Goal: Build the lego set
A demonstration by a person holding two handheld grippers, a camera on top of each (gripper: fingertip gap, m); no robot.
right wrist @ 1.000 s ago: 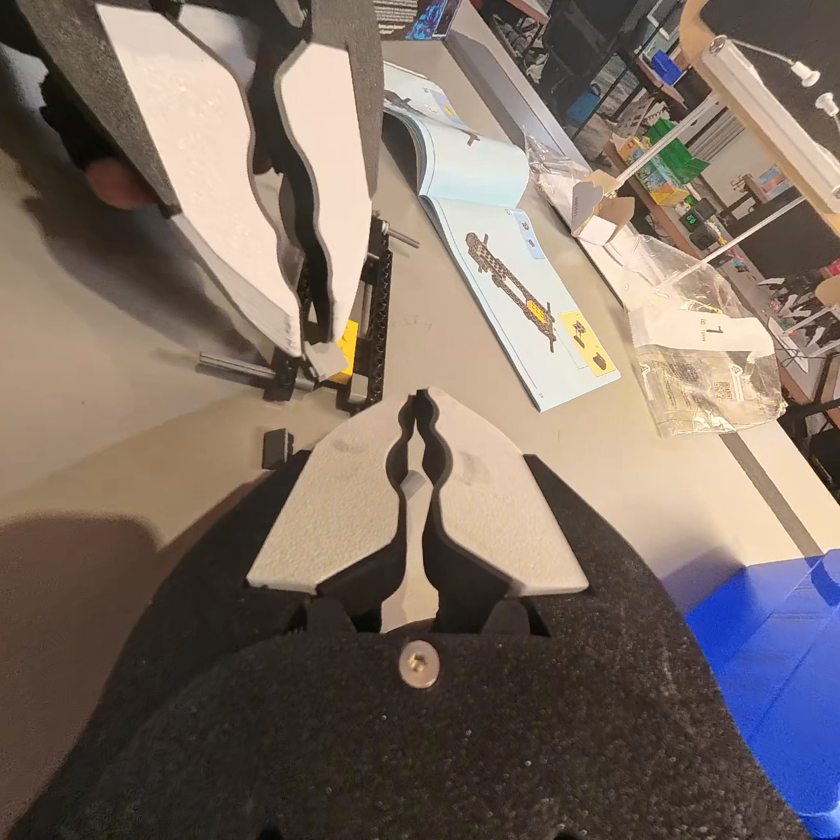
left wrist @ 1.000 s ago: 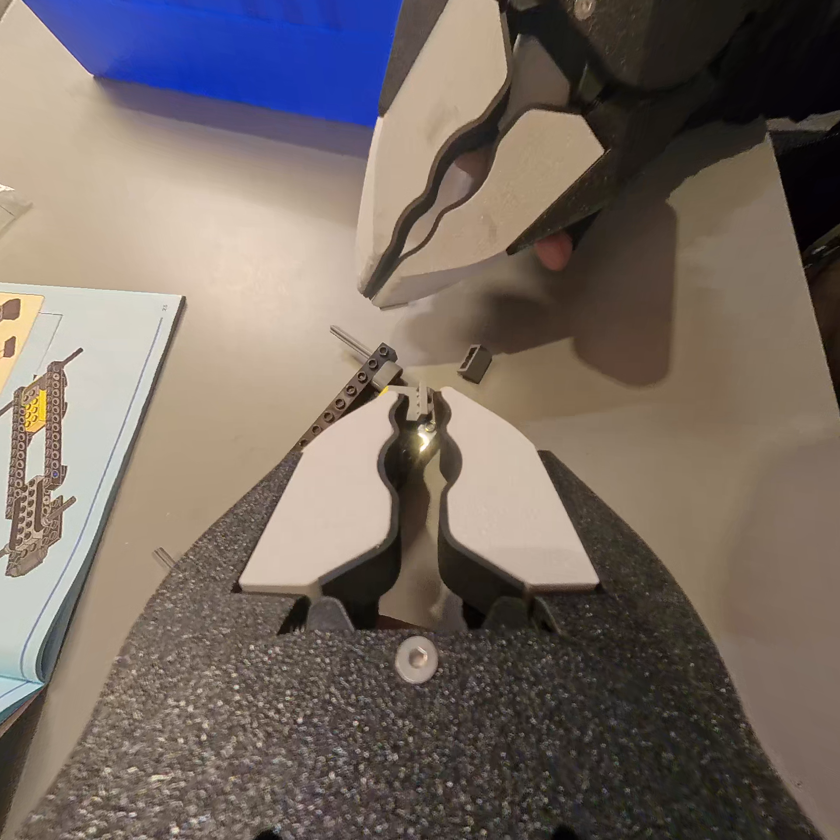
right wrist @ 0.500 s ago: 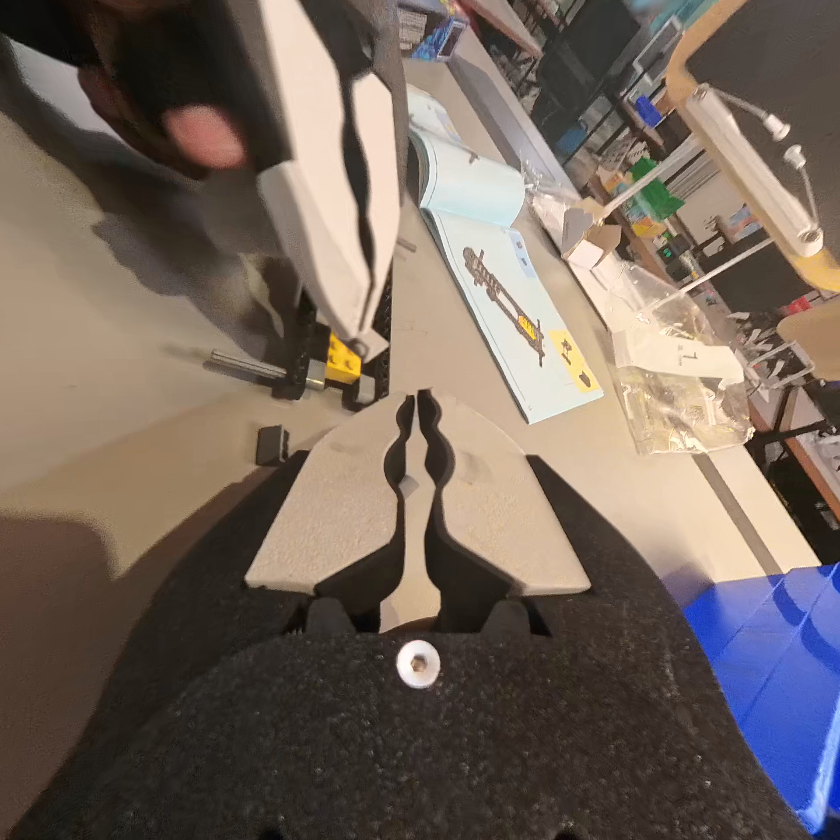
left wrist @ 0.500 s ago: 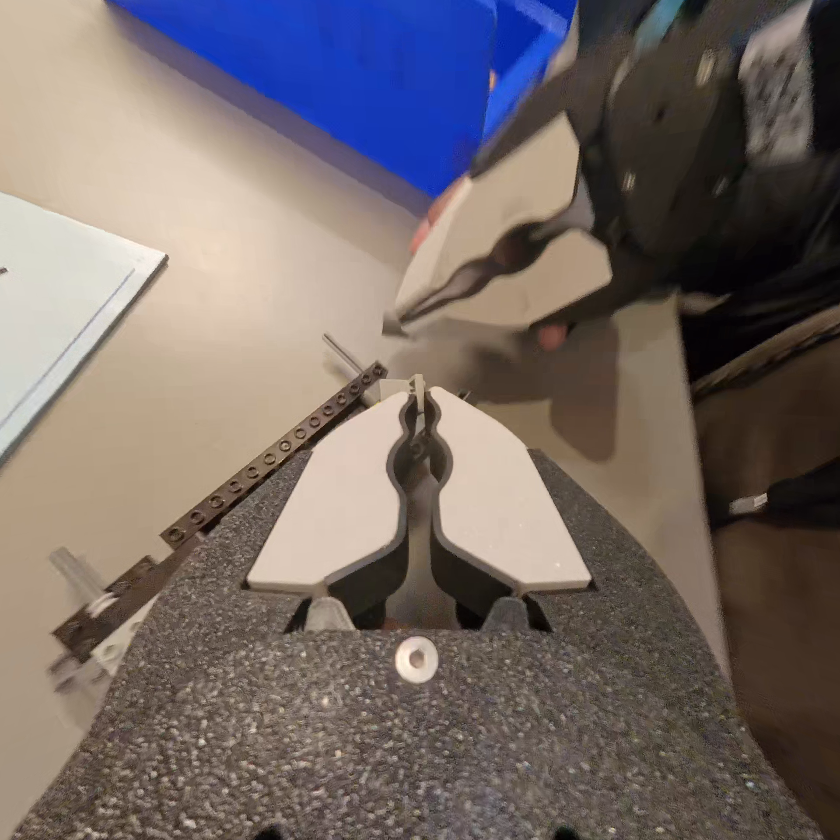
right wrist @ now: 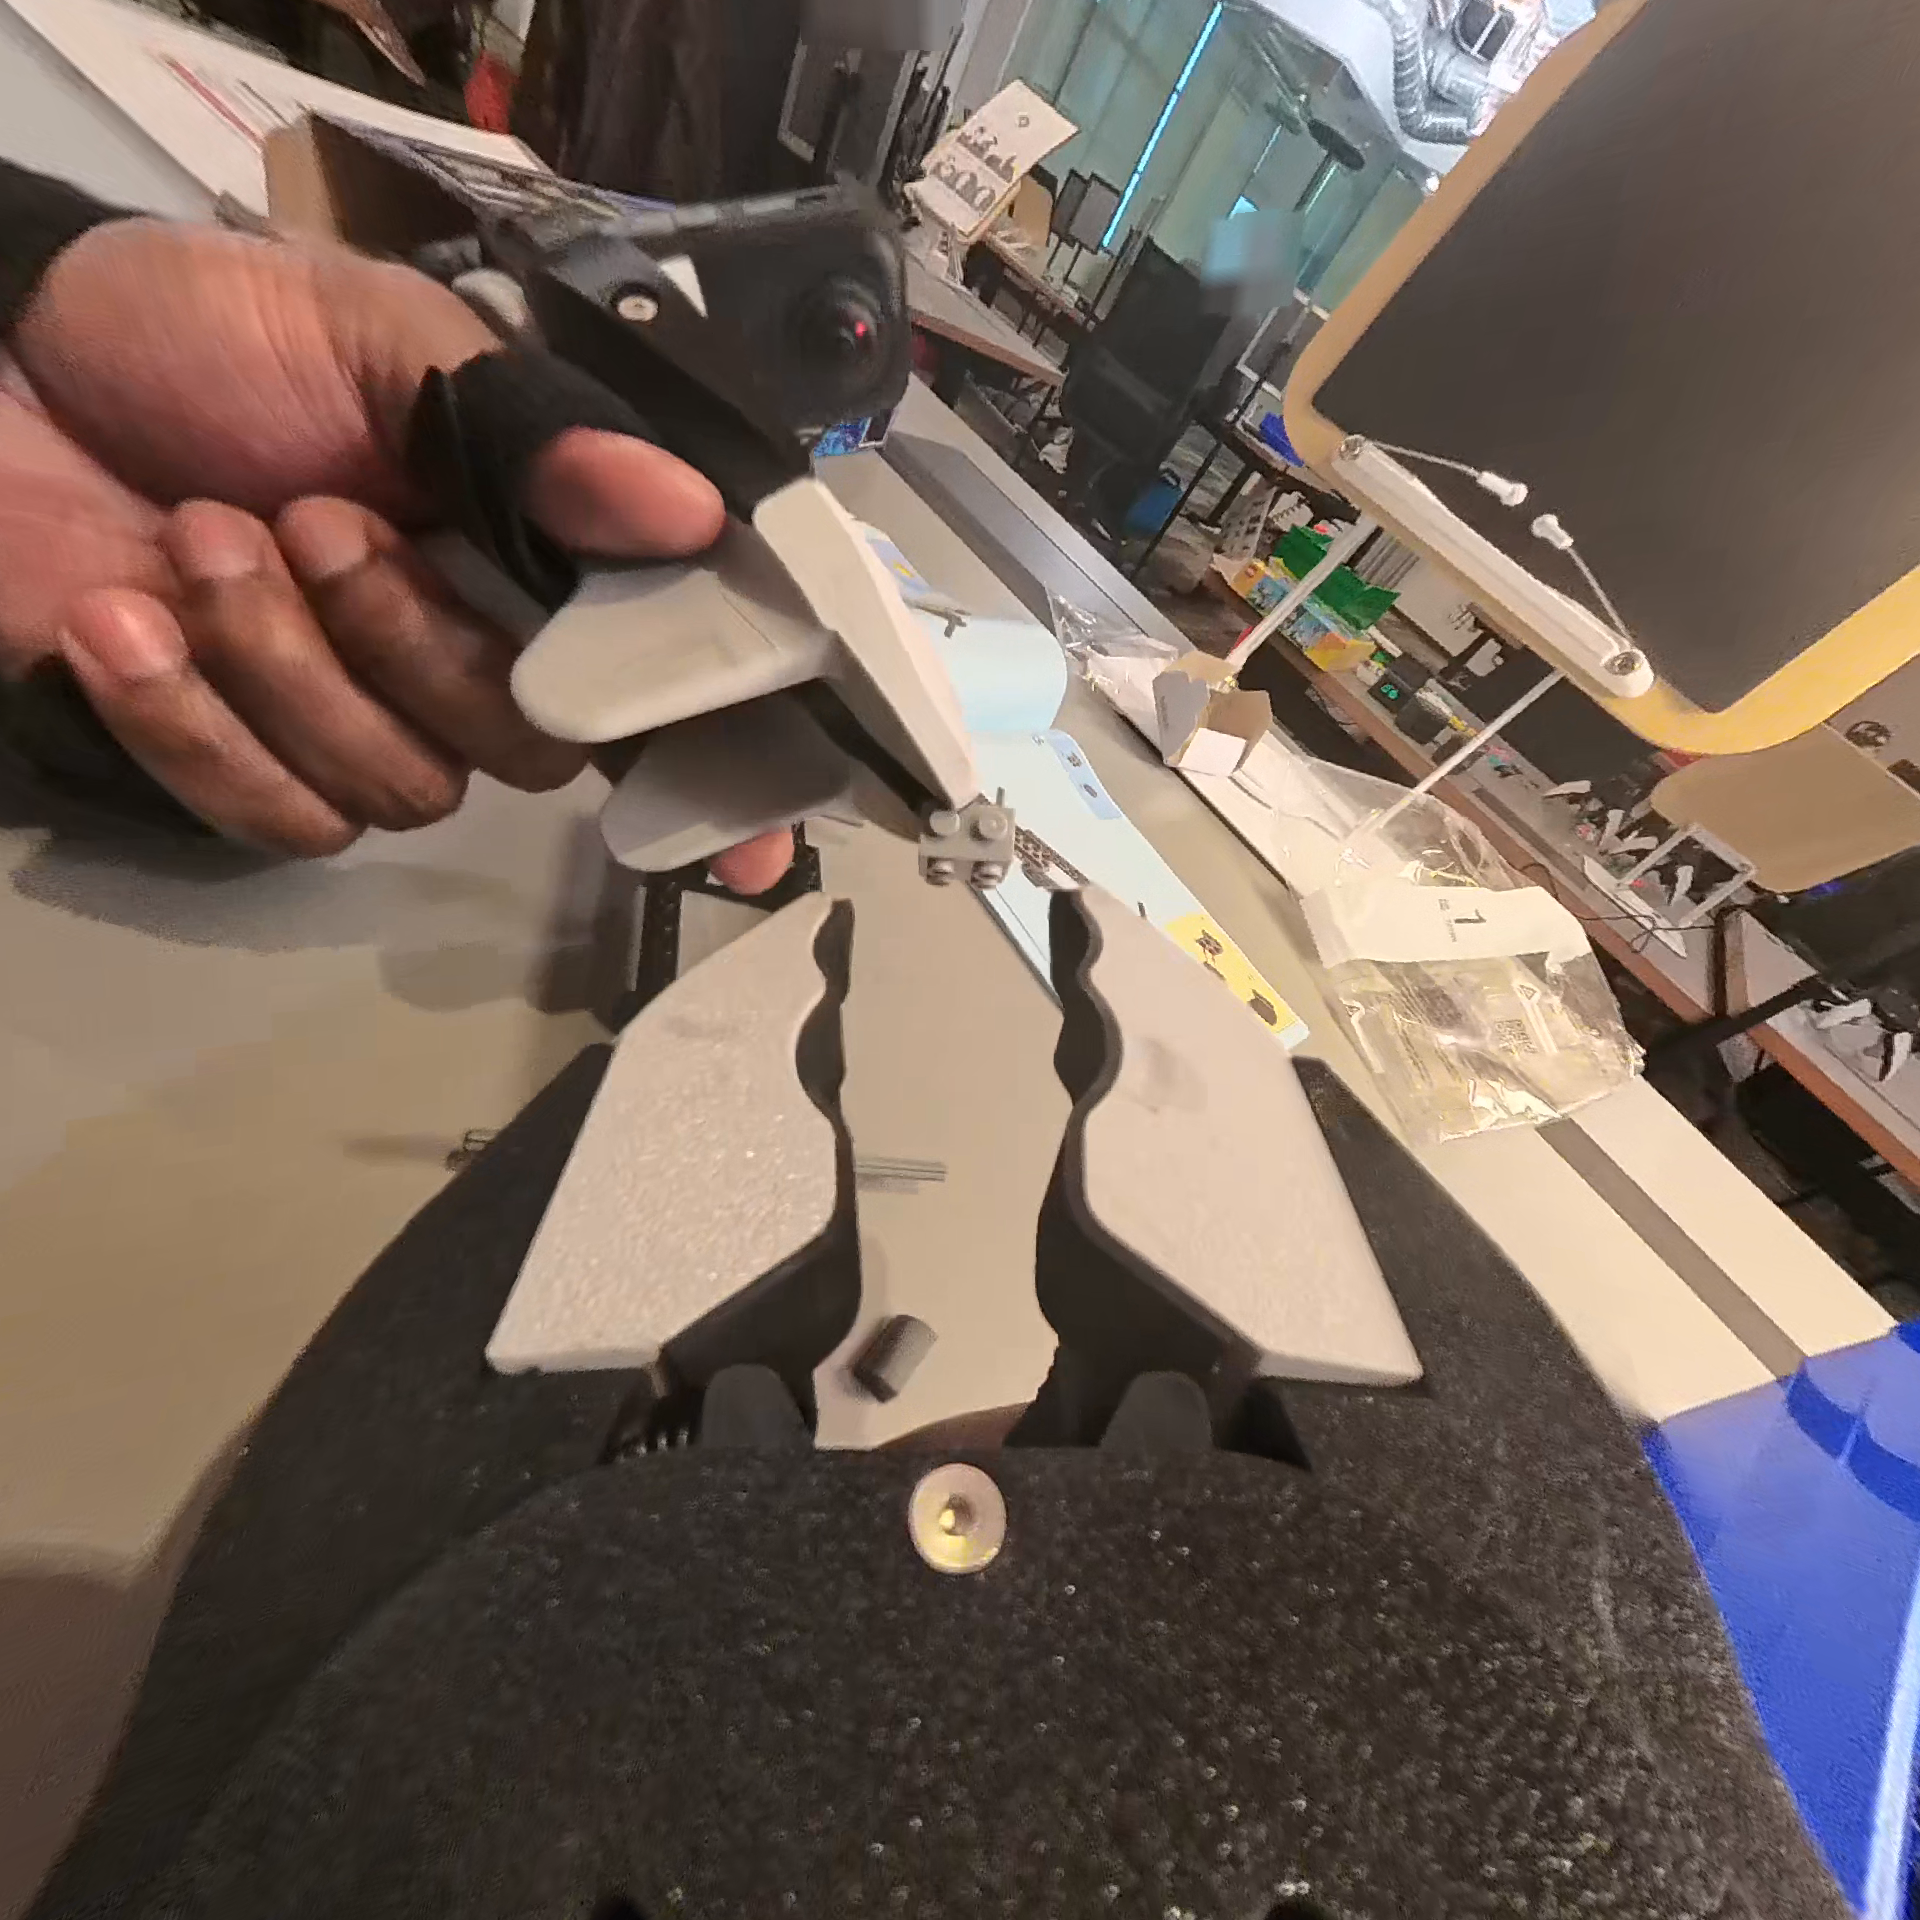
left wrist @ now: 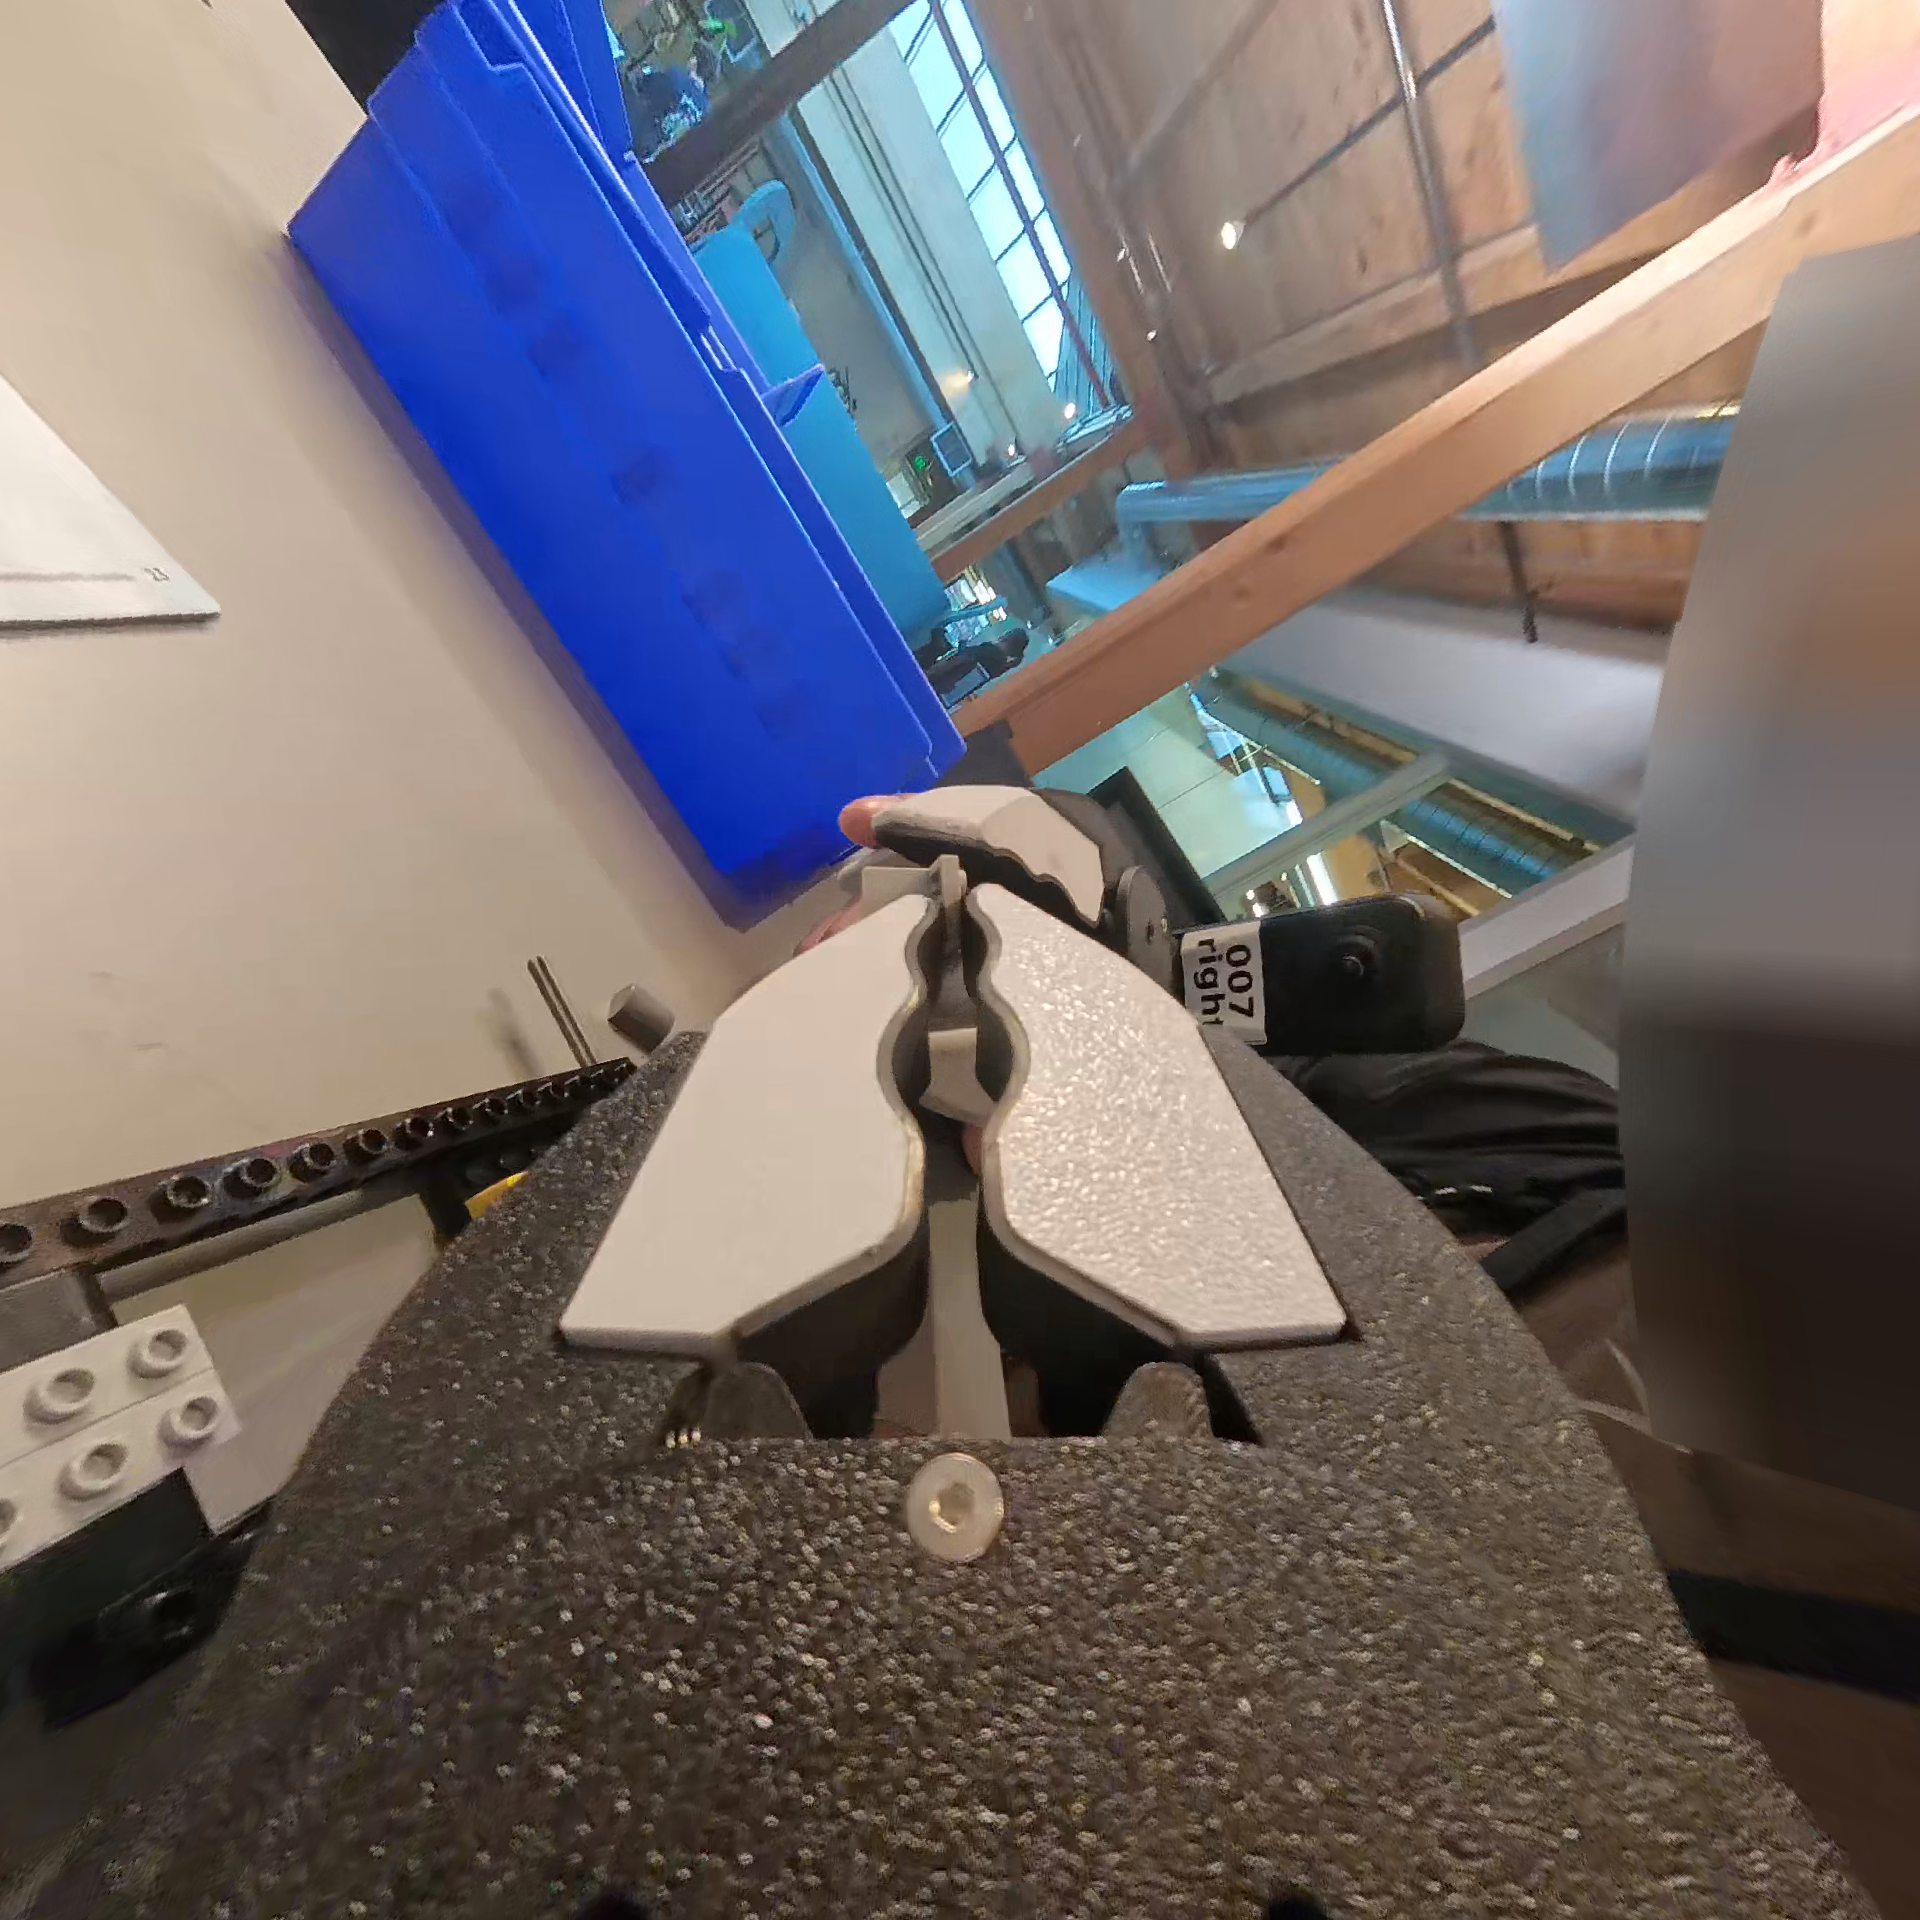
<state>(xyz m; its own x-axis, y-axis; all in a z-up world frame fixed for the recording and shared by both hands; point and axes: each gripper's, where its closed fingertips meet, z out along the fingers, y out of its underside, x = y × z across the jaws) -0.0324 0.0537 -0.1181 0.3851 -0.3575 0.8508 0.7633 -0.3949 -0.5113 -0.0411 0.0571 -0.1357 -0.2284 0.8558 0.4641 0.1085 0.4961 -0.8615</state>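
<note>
Above the table [right wrist: 312, 1039], my left gripper [right wrist: 961, 805] clamps a small grey studded brick [right wrist: 966, 844]; my right gripper [right wrist: 951, 914] gapes apart just below it, holding nothing.

A pale grey table [right wrist: 260, 1039] fills the foreground. Beyond its far edge stand cluttered desks [right wrist: 997, 322] and tall windows [left wrist: 1023, 239]. Wooden beams [left wrist: 1403, 457] and metal ducts [left wrist: 1621, 457] cross overhead.

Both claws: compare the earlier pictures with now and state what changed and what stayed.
The left claw has lifted off the table, carrying the small grey studded brick it pinches. The right claw, shut before, now stands open and empty. The black beam assembly and booklet stay on the table.
</note>
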